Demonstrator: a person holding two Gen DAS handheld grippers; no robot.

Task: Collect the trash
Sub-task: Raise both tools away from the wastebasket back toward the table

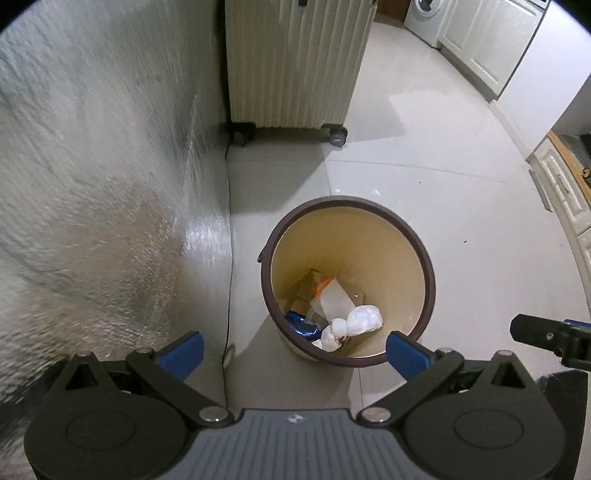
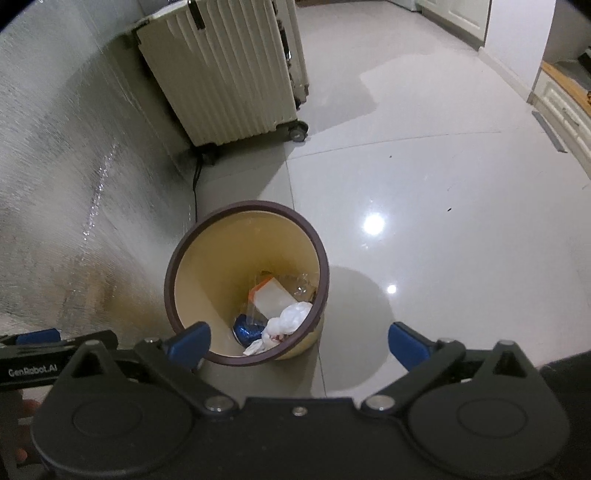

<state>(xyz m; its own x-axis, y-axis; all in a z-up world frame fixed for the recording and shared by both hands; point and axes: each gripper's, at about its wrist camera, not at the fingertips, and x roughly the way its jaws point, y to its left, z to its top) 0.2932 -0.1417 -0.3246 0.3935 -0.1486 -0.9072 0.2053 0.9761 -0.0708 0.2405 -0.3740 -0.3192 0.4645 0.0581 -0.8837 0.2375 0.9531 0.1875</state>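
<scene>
A beige trash bin with a brown rim stands on the tiled floor; it also shows in the right wrist view. Inside lie crumpled white tissue, a clear plastic wrapper with an orange edge and a blue crushed item; the right wrist view shows the tissue, wrapper and blue item. My left gripper is open and empty above the bin's near rim. My right gripper is open and empty, beside the bin's near right side.
A cream ribbed suitcase on wheels stands beyond the bin against a shiny silver wall. White cabinets and a washing machine are at the far right. A cable runs along the wall's base.
</scene>
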